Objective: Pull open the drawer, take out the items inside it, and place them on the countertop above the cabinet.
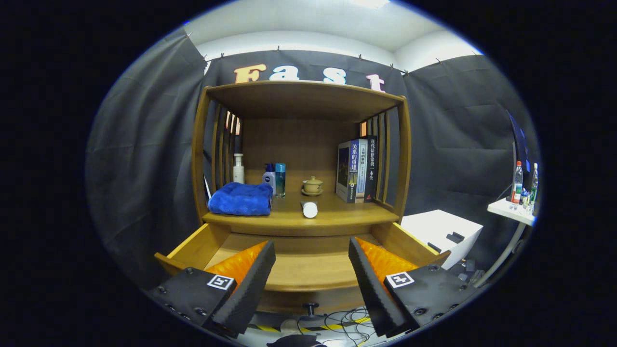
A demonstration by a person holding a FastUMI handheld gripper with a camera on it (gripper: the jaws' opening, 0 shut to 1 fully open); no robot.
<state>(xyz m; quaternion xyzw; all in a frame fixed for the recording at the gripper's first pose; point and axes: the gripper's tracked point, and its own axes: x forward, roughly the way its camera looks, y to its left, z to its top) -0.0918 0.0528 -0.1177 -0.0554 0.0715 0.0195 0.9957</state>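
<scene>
The claw (312,284) hangs wide and empty above the drawer (308,270), which stands pulled out below the surface (332,214). The drawer floor in sight is bare wood. A white tube (309,209) lies on its side on the surface, beside a blue towel (241,198). The tube looks light, smooth and stiff, apt to roll; a grip across its middle would suit. The towel is soft and would bunch anywhere.

Countertop (337,212) bears blue towel (241,198); bottles (274,178); teacup (312,185); books (357,169) (upright).
</scene>
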